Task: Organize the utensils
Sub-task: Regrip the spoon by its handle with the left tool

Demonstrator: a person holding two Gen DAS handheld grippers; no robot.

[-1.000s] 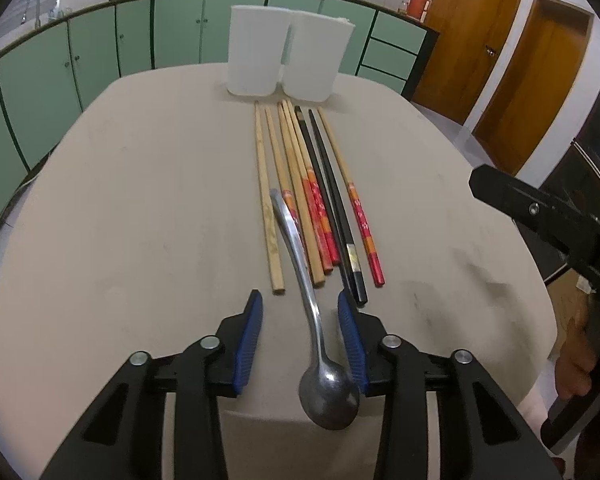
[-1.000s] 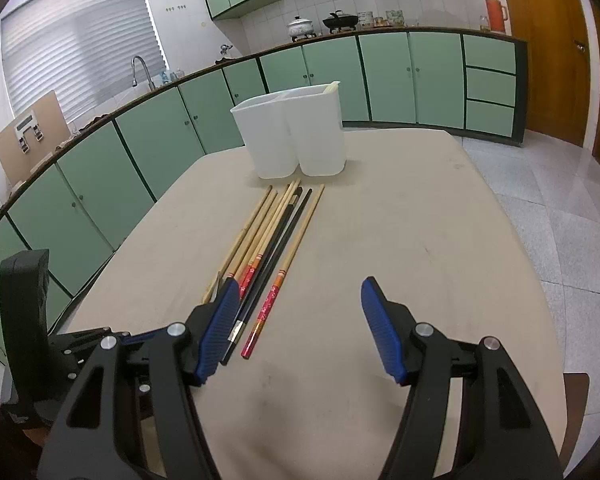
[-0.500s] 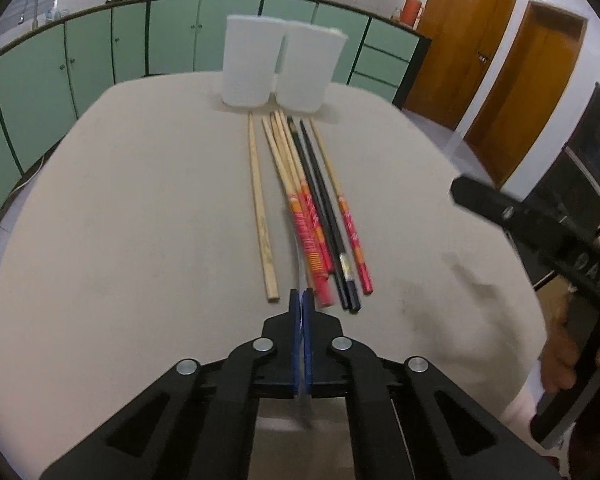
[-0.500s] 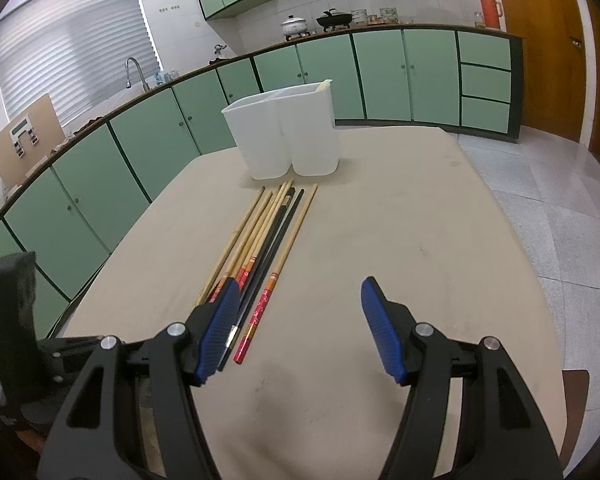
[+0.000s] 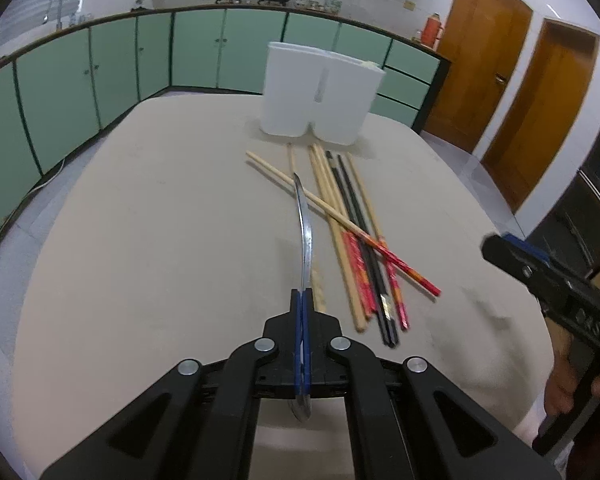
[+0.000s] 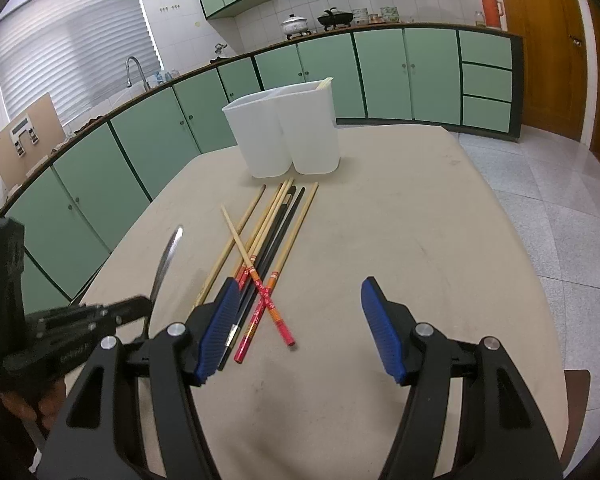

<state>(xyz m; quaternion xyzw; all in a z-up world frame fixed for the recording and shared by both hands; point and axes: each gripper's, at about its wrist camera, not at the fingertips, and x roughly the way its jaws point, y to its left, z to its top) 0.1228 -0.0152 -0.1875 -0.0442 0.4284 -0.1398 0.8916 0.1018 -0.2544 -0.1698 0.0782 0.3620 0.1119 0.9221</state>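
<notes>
My left gripper (image 5: 302, 294) is shut on a metal spoon (image 5: 306, 232). The spoon is off the table: its handle points forward and up, and its bowl hangs below the jaws. From the right wrist view the spoon (image 6: 166, 258) sticks up from the left gripper (image 6: 142, 307) at the left. Several chopsticks (image 5: 350, 220) of wood, black and red lie in a row on the beige table (image 5: 140, 240), one crossing the rest diagonally. Behind them stands a white two-compartment holder (image 5: 320, 92). My right gripper (image 6: 296, 328) is open above the chopsticks' (image 6: 260, 280) near ends, holding nothing.
A chopstick tip shows above the rim of the holder (image 6: 288, 132) in its right compartment. Green cabinets (image 6: 380, 68) run behind the table. Wooden doors (image 5: 540, 112) are to the right. A hand (image 5: 560, 384) holds the right gripper's handle at the table's right edge.
The left jaws closed on the spoon and lifted it off the table. One chopstick swung diagonally across the others. The right gripper stayed where it was.
</notes>
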